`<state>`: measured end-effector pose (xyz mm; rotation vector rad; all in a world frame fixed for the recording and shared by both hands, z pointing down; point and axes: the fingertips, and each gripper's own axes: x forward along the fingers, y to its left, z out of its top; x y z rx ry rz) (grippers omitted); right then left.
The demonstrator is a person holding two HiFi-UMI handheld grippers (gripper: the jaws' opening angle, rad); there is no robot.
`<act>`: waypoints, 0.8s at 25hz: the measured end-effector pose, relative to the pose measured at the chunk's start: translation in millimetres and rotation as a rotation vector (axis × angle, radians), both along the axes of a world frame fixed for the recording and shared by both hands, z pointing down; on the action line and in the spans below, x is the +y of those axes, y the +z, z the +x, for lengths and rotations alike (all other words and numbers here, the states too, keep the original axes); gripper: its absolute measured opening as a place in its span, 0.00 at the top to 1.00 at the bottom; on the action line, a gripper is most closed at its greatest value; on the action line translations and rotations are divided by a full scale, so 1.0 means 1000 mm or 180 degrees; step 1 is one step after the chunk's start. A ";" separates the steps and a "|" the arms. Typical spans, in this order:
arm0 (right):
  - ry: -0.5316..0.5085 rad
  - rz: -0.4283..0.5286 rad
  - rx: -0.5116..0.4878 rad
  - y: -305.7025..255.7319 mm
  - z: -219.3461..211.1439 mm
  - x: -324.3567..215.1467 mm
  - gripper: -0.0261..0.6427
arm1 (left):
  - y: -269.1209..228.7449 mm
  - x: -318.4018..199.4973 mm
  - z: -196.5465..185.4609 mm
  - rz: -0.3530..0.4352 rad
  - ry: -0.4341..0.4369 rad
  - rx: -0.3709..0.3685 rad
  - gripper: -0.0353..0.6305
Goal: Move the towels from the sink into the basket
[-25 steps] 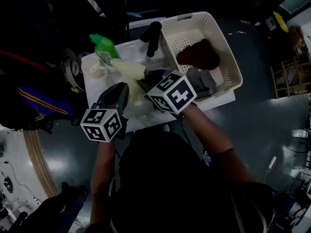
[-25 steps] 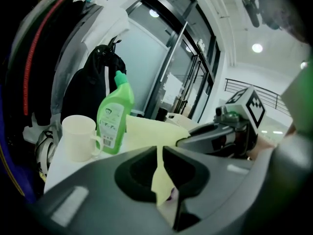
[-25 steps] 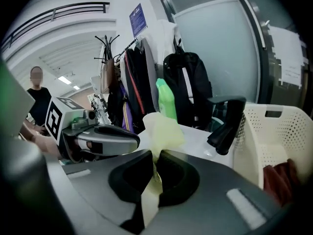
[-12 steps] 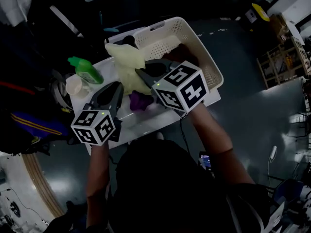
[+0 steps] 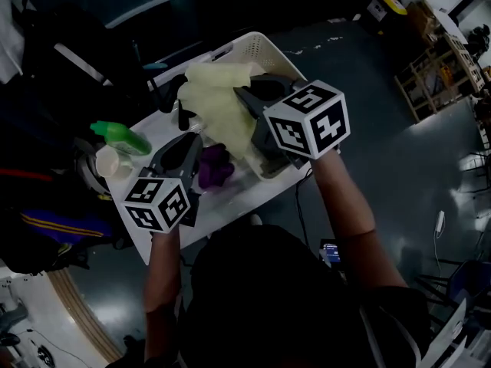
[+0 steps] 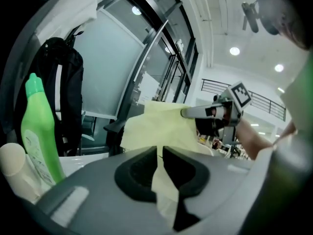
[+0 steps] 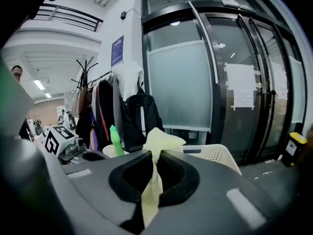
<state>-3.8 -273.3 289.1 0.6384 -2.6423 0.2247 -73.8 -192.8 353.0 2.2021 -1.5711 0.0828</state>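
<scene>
sink (image 5: 153,240): one purple towel (image 5: 213,167); left gripper (image 5: 192,137), right gripper (image 5: 242,94) fingers (image 7: 177,180) clamp one yellow towel (image 5: 219,98).

1. You're in a large indoor hall, more lab or workshop than home: tall glass doors (image 7: 215,87) with frosted panels stand ahead of you.
2. Overhead run an upper gallery with a railing (image 7: 68,13) and round ceiling lights (image 6: 235,50).
3. A coat rack (image 7: 100,102) hung with jackets, a dark glossy floor (image 5: 383,152) and wooden shelving (image 5: 433,75) surround you.
4. The white sink (image 5: 222,209) stands free on that floor.
</scene>
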 end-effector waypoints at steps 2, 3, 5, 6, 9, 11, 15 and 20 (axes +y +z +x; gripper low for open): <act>0.0074 0.0022 -0.0006 -0.001 0.008 -0.010 0.95 | 0.001 -0.006 0.003 -0.0005 0.0015 0.0003 0.89; 0.0109 0.0030 -0.0004 -0.001 0.011 -0.015 0.95 | 0.002 -0.008 0.004 -0.0009 0.0020 0.0004 0.89; 0.0178 0.0038 0.0013 0.002 0.017 -0.024 0.95 | 0.003 -0.013 0.007 -0.0019 0.0036 0.0002 0.89; 0.0209 0.0038 0.0027 0.005 0.019 -0.029 0.95 | 0.003 -0.015 0.008 -0.0023 0.0044 -0.0002 0.89; 0.0280 0.0009 0.0077 0.016 0.022 -0.041 0.95 | 0.005 -0.021 0.010 -0.0040 0.0054 -0.0019 0.89; 0.0324 -0.0023 0.0113 0.026 0.024 -0.047 0.95 | 0.007 -0.023 0.010 -0.0057 0.0050 -0.0022 0.89; 0.0439 -0.0072 0.0207 0.046 0.028 -0.063 0.95 | 0.011 -0.028 0.008 -0.0096 0.0029 -0.0024 0.89; 0.0632 -0.0085 0.0346 0.070 0.038 -0.083 0.95 | 0.015 -0.032 0.005 -0.0132 0.0013 -0.0021 0.89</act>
